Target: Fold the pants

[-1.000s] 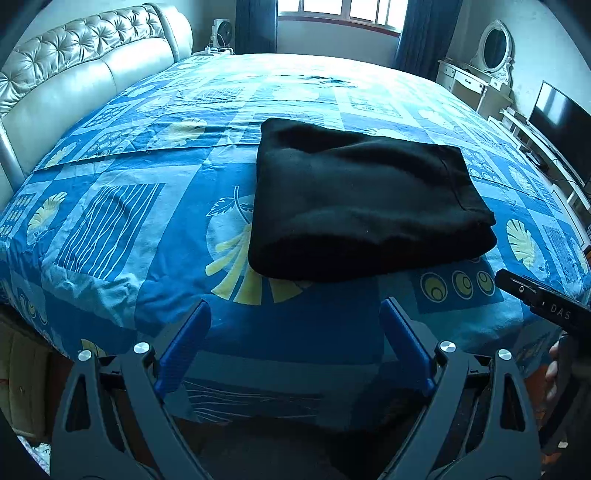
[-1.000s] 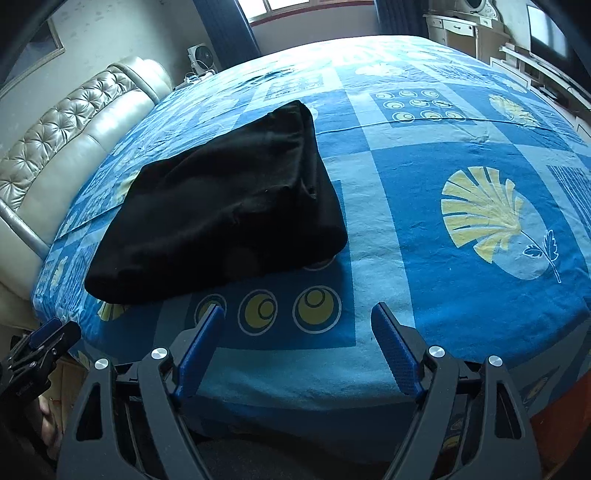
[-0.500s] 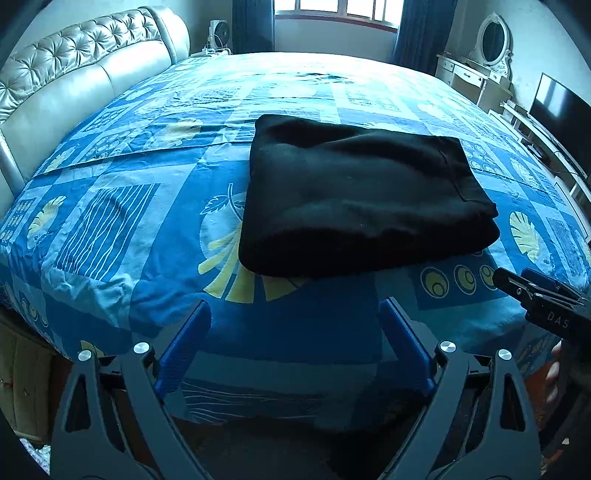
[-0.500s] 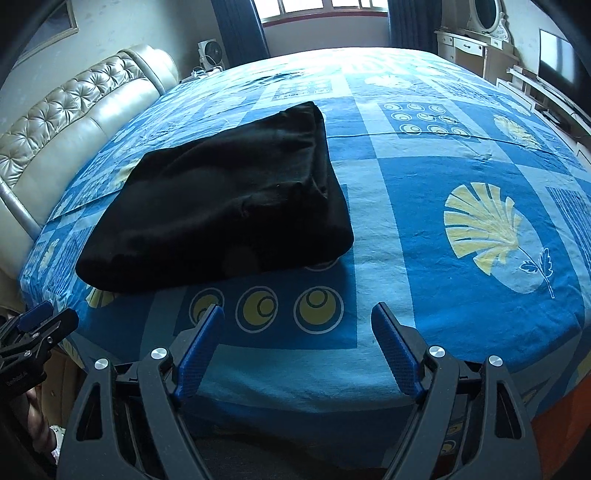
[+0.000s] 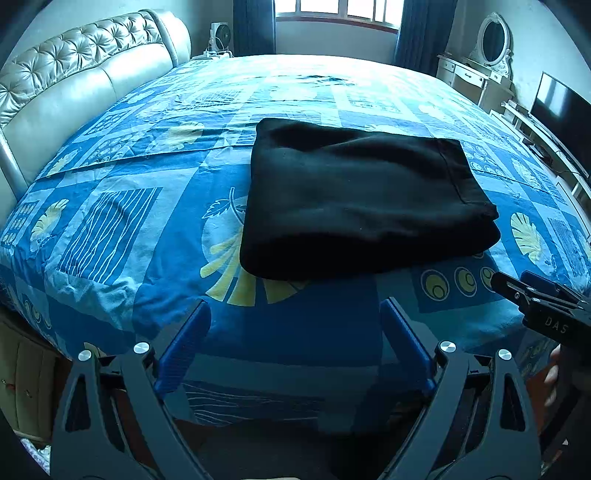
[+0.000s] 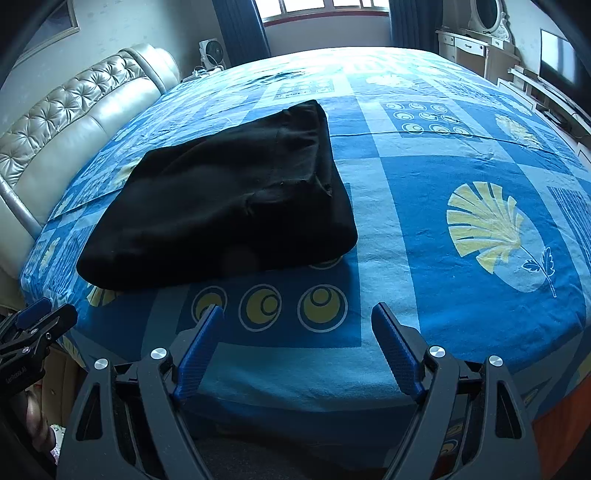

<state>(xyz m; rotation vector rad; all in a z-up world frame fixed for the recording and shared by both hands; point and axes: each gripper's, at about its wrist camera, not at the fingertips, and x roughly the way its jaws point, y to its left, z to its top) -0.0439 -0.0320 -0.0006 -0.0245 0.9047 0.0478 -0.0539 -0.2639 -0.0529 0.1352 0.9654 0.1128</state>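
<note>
Black pants (image 5: 362,199) lie folded into a thick rectangle on the blue patterned bedspread (image 5: 147,221). The same pants (image 6: 229,199) fill the left half of the right wrist view. My left gripper (image 5: 295,314) hangs open over the bed's near edge, short of the pants, with nothing between its blue pads. To the right of the bundle's near corner, my right gripper (image 6: 297,317) is open and empty too. Each gripper shows at the edge of the other's view: the right one (image 5: 532,295), the left one (image 6: 33,328).
A tufted cream headboard (image 5: 74,85) runs along the left. A white dresser with an oval mirror (image 5: 491,59) and a TV (image 5: 561,107) stand at the right. A window with dark curtains (image 5: 332,14) is at the back. The bed's near edge drops off below the grippers.
Both views have shifted slightly, so the pants sit a little higher and closer in frame. The pants themselves have not moved, and both grippers stay open.
</note>
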